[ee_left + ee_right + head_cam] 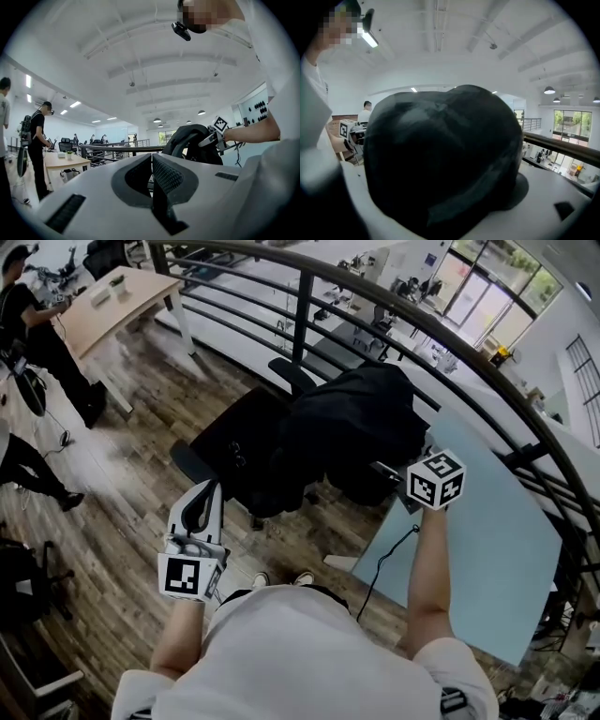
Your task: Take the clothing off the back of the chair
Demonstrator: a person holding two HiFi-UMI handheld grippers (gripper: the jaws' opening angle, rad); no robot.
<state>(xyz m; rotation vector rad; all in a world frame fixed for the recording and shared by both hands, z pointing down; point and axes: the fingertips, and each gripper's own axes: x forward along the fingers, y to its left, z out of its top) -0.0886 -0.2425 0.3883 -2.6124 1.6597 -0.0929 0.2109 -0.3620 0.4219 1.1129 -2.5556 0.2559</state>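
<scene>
A white shirt (pixel 309 652) fills the bottom of the head view. Both bare forearms stretch forward from it, and two shoe tips (pixel 279 579) show just past its hem. The left hand-held gripper (pixel 152 159) is held low at the left over the wooden floor (pixel 131 502), apart from the chair. Its own view shows the two jaws pressed together with nothing between them, and the chair with its load lies ahead and to the right.

The right hand-held gripper (pixel 384 469) is held further out, and its tip touches the right side of the black clothing (pixel 356 423). In the right gripper view the dark cloth bulges over the jaws and covers them entirely, so I cannot tell how far apart they stand.

The clothing is draped over the back of a black office chair (pixel 230 451), whose seat shows to the left of the garment. Just right of the chair stands a pale blue desk (pixel 487 549), and a black cable (pixel 380 563) runs down from its near edge toward the floor. Beyond the chair and desk runs a dark railing (pixel 305 296). Further off at the upper left is a wooden desk (pixel 112 301), with a person in black (pixel 28 320) standing beside it.
</scene>
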